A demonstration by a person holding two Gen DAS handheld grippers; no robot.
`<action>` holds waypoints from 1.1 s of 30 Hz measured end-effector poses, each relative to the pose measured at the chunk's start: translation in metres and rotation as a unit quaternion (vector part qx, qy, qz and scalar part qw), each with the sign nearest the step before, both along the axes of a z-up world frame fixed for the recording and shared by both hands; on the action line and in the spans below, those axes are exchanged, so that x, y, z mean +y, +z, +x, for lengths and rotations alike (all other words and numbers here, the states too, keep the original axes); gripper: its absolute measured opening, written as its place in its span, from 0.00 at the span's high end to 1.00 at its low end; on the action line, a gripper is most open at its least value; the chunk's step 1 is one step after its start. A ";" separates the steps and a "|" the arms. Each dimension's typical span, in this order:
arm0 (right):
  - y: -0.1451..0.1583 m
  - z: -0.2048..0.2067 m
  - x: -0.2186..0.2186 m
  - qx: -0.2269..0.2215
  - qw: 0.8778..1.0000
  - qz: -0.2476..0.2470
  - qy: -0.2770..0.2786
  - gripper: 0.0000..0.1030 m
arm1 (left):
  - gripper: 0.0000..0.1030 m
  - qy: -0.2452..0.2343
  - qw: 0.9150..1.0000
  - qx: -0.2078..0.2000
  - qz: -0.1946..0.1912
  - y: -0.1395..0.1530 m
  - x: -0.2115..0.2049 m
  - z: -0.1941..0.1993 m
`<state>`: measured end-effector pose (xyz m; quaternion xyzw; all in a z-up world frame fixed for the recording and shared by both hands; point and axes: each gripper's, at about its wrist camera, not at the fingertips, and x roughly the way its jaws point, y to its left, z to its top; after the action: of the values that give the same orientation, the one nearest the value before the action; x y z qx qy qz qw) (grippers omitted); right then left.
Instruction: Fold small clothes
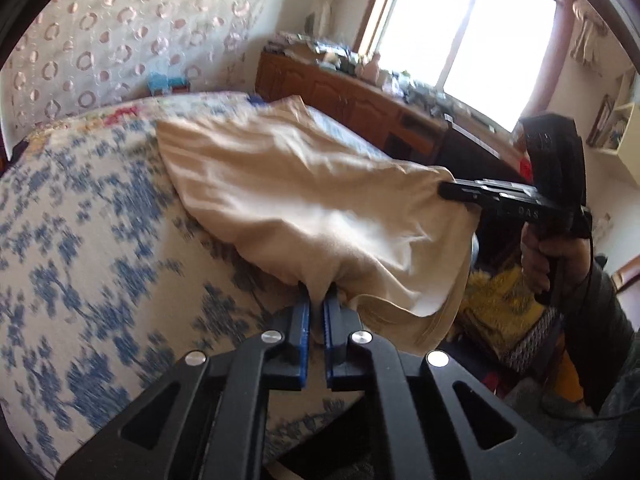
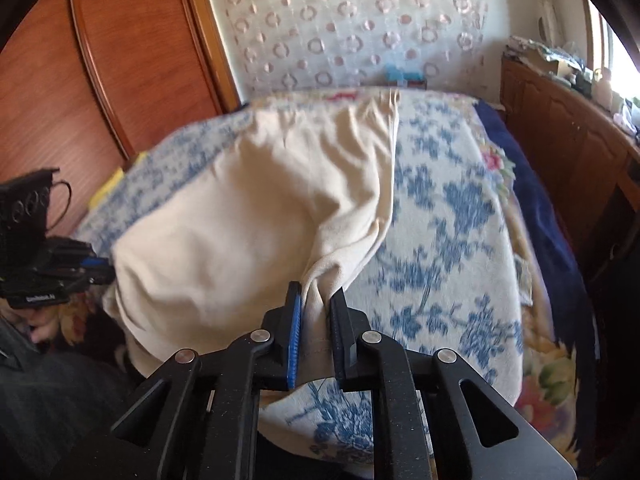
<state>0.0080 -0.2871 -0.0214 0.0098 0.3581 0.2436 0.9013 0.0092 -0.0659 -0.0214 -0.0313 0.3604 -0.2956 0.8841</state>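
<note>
Both the left gripper (image 1: 319, 300) and right gripper (image 2: 318, 294) pinch the cream garment (image 2: 248, 216) at the bed's (image 2: 448, 216) near edge, its length stretching away toward the headboard.

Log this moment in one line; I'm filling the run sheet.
left gripper: shut on garment | right gripper: shut on garment | garment: partly on bed

left gripper (image 1: 319, 300): black frame, blue ridged pads, round silver screws
right gripper (image 2: 316, 296): the same black, blue pads
sleeve (image 1: 612, 320): dark
</note>
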 end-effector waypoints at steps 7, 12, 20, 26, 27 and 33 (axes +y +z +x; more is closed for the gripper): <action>0.063 0.033 0.007 -0.072 0.997 0.025 -0.005 0.90 | 0.98 0.044 0.997 -0.055 -0.026 0.052 0.026 0.056; 0.079 0.089 0.022 -0.092 0.996 0.009 -0.011 0.90 | 0.98 0.076 0.995 -0.054 -0.021 0.057 0.039 0.117; 0.066 0.187 0.040 -0.076 0.997 -0.016 -0.019 0.90 | 0.98 0.101 0.994 -0.039 0.001 0.043 0.046 0.190; 0.038 0.242 0.047 -0.044 0.998 -0.029 -0.022 0.88 | 0.96 0.108 0.994 -0.002 0.028 0.018 0.045 0.235; 0.032 0.250 0.047 -0.038 0.998 -0.034 -0.023 0.88 | 0.95 0.108 0.994 0.002 0.033 0.015 0.045 0.239; 0.018 0.263 0.034 -0.040 0.996 -0.054 -0.052 0.61 | 0.64 0.104 0.994 -0.011 0.038 0.018 0.056 0.236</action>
<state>0.2714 -0.2527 -0.0032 -0.0298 0.3337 0.1765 0.9255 0.2449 -0.0098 -0.0039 -0.0314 0.3563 -0.1889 0.9145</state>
